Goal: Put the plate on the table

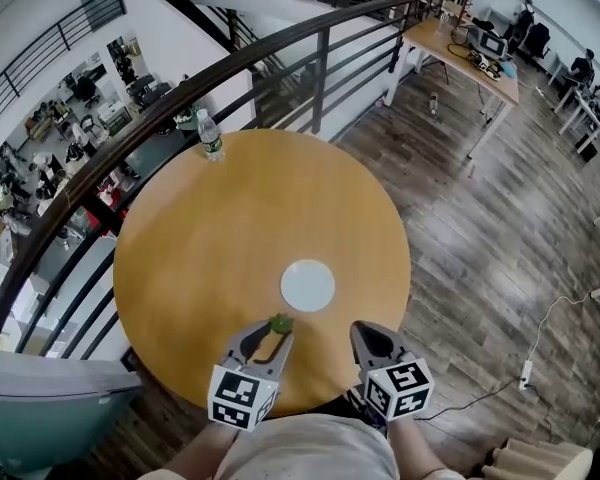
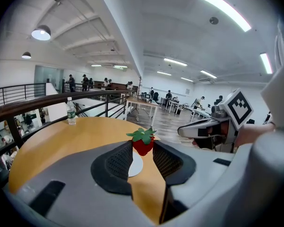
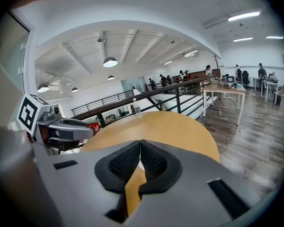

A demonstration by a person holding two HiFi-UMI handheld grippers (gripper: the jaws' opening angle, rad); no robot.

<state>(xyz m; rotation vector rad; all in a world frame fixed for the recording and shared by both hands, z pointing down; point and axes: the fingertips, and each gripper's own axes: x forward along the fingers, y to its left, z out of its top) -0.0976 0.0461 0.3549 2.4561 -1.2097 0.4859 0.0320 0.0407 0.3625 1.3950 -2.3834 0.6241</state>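
— What are we gripping at the near edge of the desk point(image 1: 200, 258)?
— We're pinching a strawberry point(image 2: 143, 144) between the left gripper's point(image 1: 274, 330) fingers point(image 2: 119, 161). Our right gripper point(image 1: 364, 330) is hovering beside it, fingers closed tip to tip.
— And the plate point(image 1: 307, 285)?
— It's lying flat on the desk just beyond both grippers. A water bottle point(image 1: 210, 136) is standing at the far left edge.

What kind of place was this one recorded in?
Probably a mezzanine in an open-plan office or lab: a round table by a railing overlooking a lower floor, with desks behind.
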